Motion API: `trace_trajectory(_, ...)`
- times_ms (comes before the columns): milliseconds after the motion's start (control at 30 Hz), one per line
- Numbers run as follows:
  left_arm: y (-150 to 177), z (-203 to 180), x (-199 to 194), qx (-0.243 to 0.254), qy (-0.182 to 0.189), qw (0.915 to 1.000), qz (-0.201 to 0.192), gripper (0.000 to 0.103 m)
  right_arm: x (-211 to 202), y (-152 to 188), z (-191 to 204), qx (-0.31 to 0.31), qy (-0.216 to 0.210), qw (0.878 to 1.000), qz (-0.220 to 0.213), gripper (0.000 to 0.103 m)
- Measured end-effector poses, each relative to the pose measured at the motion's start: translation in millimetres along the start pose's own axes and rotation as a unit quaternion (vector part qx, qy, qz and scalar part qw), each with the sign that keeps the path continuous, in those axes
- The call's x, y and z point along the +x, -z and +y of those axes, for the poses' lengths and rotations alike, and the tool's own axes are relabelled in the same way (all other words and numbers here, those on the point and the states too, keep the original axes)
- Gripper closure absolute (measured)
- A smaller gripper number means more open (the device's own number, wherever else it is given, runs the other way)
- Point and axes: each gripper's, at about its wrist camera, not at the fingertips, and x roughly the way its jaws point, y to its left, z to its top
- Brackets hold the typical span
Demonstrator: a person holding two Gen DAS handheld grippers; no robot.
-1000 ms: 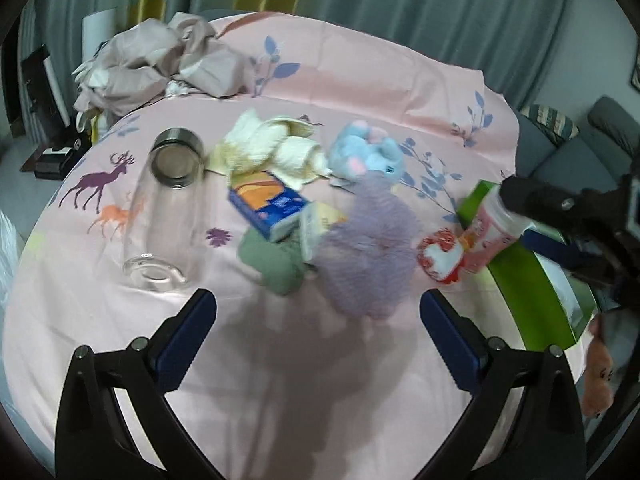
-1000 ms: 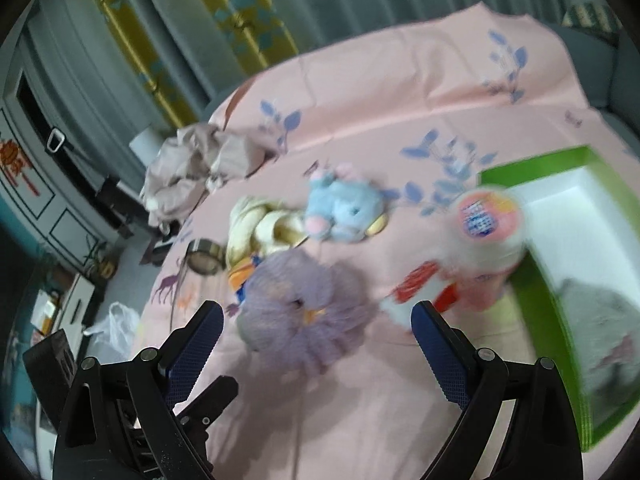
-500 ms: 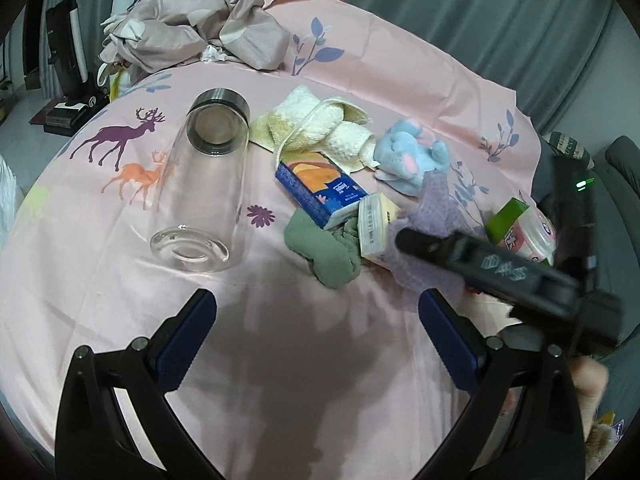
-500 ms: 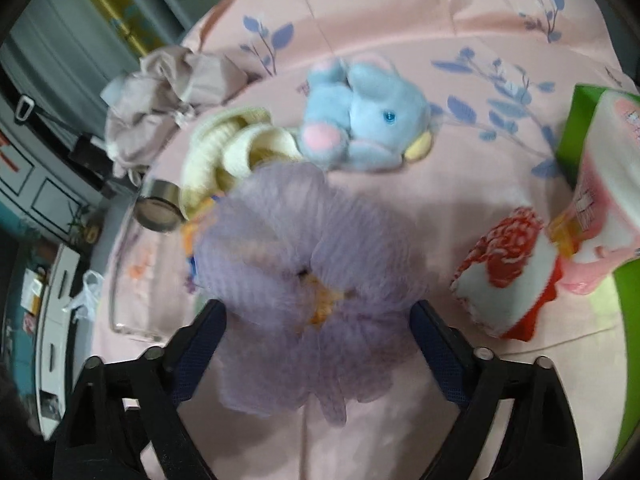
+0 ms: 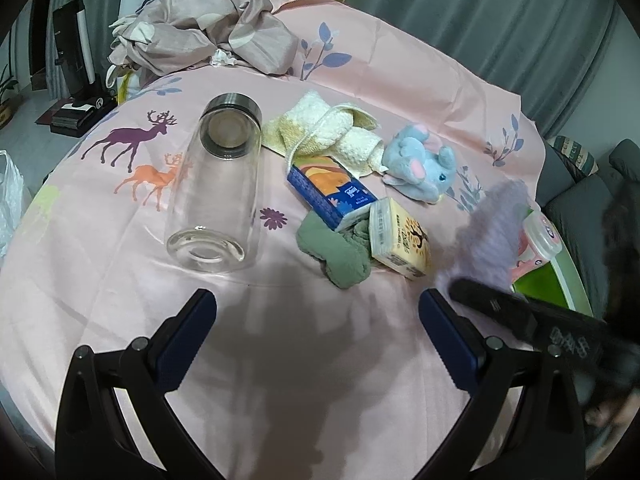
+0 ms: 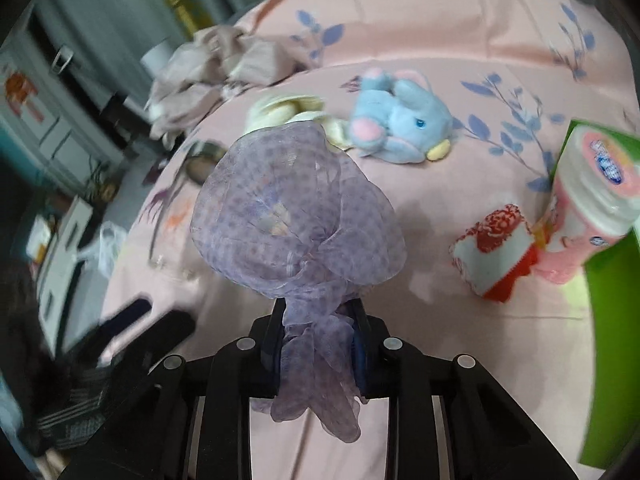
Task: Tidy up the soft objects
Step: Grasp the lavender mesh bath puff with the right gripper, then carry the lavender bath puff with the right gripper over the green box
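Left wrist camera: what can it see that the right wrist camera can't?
Only the left wrist view shows the blue carton, yellow box and green cloth. Only the right wrist view shows the red-and-white pouch and the right hand-held gripper closing on the purple mesh scarf. Both show that scarf, the blue plush mouse and the green bin.

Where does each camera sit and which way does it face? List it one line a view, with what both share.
Left wrist: on the left gripper, looking down over its open jaws at the glass jar; the right gripper's black finger crosses at right.
Right wrist: on the right gripper, whose jaws are closing on the purple gauze scarf; the left gripper shows blurred at lower left.
Shared: scarf, blue plush elephant, pink tablecloth.
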Motion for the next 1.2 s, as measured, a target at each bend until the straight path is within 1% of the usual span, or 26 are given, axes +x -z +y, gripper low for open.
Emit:
trace_trajectory(67,0.5,2.1,-2.4,-0.002,0.0,1.0,-0.002,0.003,-3.8,7.0,9.2,-0.016,-0.009,1.0,0.019,0.075)
trace_trajectory(167,2.2,3.5,-5.2,-0.001,-0.002,1.0,-0.003,0.004,-1.3,19.2,21.2,-0.043,0.002,0.998,0.042,0.075)
trace_trajectory(200,3.0,3.4,-6.2,0.001,-0.003,1.0,-0.003,0.005,2.0,23.0,23.4,-0.048,0.005,0.997,0.053,0.073)
trace_trajectory(233,3.9,3.2,-7.1,0.002,-0.003,1.0,-0.003,0.005,6.3,24.2,23.1,-0.044,0.002,0.997,0.064,0.062)
trace_trajectory(267,4.4,3.3,-7.5,0.003,-0.002,1.0,-0.002,0.006,9.3,25.5,21.7,-0.039,-0.002,0.997,0.072,0.055)
trace_trajectory(300,5.2,3.7,-8.0,0.003,0.0,1.0,-0.001,0.007,11.2,26.8,19.9,-0.035,-0.005,0.996,0.077,0.041)
trace_trajectory(333,6.1,4.1,-8.8,0.002,0.002,1.0,0.0,0.007,11.3,28.0,18.5,-0.032,-0.004,0.996,0.078,0.033)
trace_trajectory(433,8.8,6.1,-11.5,-0.004,0.012,0.9999,0.006,0.01,0.9,28.8,12.9,-0.024,-0.002,0.998,0.066,0.031)
trace_trajectory(533,11.3,5.6,-12.8,-0.008,0.027,0.9995,0.014,0.015,-17.4,27.6,2.8,-0.003,-0.02,0.999,0.039,0.027)
trace_trajectory(600,13.6,2.9,-13.2,-0.007,0.047,0.9986,0.023,0.021,-26.8,25.3,-4.9,0.016,-0.033,0.999,0.021,0.024)
trace_trajectory(700,18.2,-6.7,-13.6,0.004,0.066,0.9973,0.032,0.029,-30.8,23.6,-11.8,0.041,-0.057,0.998,0.007,0.024)
trace_trajectory(800,24.6,-17.8,-9.3,0.016,0.082,0.9954,0.046,0.036,-22.3,22.5,-17.1,0.069,-0.081,0.994,0.01,0.024)
trace_trajectory(833,26.9,-20.6,-5.9,0.018,0.086,0.9947,0.054,0.038,-13.6,22.5,-19.0,0.081,-0.092,0.992,0.021,0.024)
trace_trajectory(900,30.9,-25.6,2.1,0.019,0.09,0.9932,0.071,0.05,3.0,24.2,-18.8,0.092,-0.108,0.989,0.045,0.024)
trace_trajectory(933,33.0,-27.6,6.1,0.021,0.092,0.9925,0.078,0.052,10.8,24.5,-18.3,0.094,-0.112,0.988,0.055,0.024)
trace_trajectory(1000,36.2,-30.9,14.1,0.023,0.092,0.9915,0.089,0.061,21.9,25.1,-18.1,0.1,-0.111,0.987,0.065,0.024)
trace_trajectory(1033,37.5,-31.9,18.2,0.024,0.092,0.991,0.094,0.062,28.1,25.0,-17.4,0.101,-0.108,0.987,0.068,0.025)
trace_trajectory(1067,38.6,-32.4,22.3,0.024,0.091,0.9905,0.1,0.066,31.9,24.4,-16.3,0.1,-0.107,0.987,0.069,0.027)
trace_trajectory(1100,40.1,-32.7,27.2,0.022,0.091,0.9897,0.108,0.071,34.8,23.8,-15.8,0.099,-0.105,0.987,0.07,0.034)
trace_trajectory(1133,41.3,-32.4,31.8,0.019,0.092,0.989,0.115,0.073,38.9,22.9,-14.7,0.097,-0.099,0.988,0.073,0.037)
trace_trajectory(1167,42.0,-32.3,35.8,0.016,0.092,0.9884,0.12,0.078,41.6,22.4,-14.6,0.095,-0.096,0.988,0.074,0.039)
trace_trajectory(1200,42.7,-32.0,39.8,0.013,0.091,0.9881,0.123,0.08,44.5,21.8,-14.5,0.093,-0.094,0.988,0.075,0.042)
